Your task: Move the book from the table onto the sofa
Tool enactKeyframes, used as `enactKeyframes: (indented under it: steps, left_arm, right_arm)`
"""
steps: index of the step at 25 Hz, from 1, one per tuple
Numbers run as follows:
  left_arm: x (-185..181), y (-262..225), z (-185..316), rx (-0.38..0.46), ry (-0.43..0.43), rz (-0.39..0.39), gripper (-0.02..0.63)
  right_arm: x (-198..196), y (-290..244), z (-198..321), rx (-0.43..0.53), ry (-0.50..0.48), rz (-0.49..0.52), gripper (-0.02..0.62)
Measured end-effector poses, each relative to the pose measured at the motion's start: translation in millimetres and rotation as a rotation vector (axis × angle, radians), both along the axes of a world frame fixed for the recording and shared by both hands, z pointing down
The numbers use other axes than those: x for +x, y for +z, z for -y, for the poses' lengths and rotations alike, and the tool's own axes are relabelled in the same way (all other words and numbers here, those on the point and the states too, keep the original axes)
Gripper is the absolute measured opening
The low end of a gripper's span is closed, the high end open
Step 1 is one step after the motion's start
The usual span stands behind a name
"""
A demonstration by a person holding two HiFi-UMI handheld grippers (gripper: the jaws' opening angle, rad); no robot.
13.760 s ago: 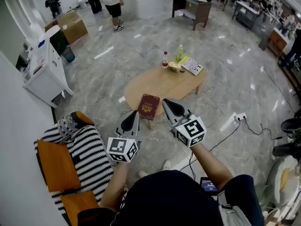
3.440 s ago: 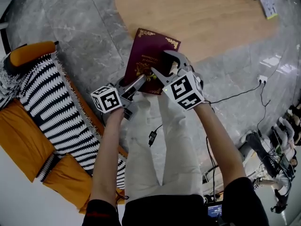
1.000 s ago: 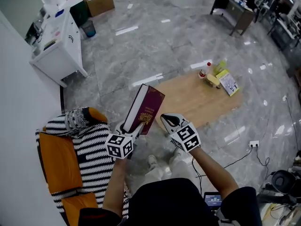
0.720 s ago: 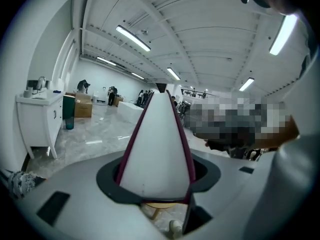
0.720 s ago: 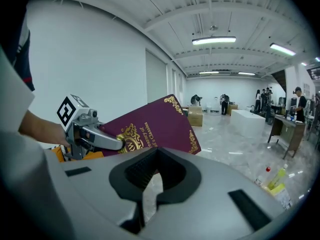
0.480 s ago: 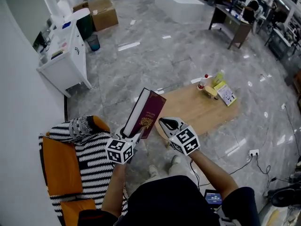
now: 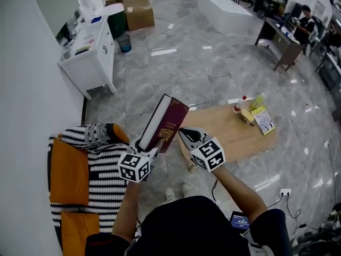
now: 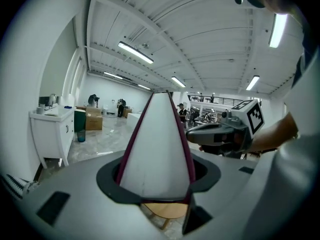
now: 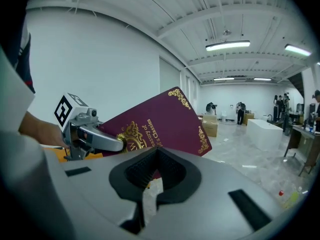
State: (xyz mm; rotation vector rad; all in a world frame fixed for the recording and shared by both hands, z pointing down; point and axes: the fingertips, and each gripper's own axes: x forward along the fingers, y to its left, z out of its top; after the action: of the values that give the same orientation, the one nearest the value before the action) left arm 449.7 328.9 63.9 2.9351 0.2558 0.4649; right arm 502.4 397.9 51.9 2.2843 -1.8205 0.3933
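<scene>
Desk [image 7: 229, 135] lift done: left tongs [image 7: 145, 145] pinch book [image 7: 165, 122] upright in air, right tongs [image 7: 186, 135] pressed together, empty; sofa [image 7: 66, 172] placement pending.

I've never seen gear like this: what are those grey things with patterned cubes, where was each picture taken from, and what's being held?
A person holds a grey hand-held gripper in each hand; the cubes belong to them. One picture comes from a camera on the person's head, looking down; the other two from cameras riding on each gripper. The left gripper is shut on a maroon hardback book with gold print, held in the air. The right gripper is shut and empty beside it. Below stand an oval wooden table carrying bottles and a yellow booklet, and an orange sofa with a striped throw.
</scene>
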Motion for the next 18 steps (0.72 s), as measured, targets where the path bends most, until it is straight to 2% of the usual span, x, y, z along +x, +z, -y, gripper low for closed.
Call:
enactKeyframes:
  steps: [4,9,18]
  left_arm:
    - [-6,-15,16,0.025,-0.078,-0.02,0.238]
    - [-30,-16,43,0.027,-0.226,-0.02,0.238]
    - [-123,-24,61,0.057,-0.509,0.012,0.236]
  right_arm:
    - [-2,-12,21,0.021,-0.085,0.003,0.017]
    - [-20,-13,57,0.048,-0.223,0.024,0.017]
    - [-110,-14,103,0.056,-0.526,0.074,0.017]
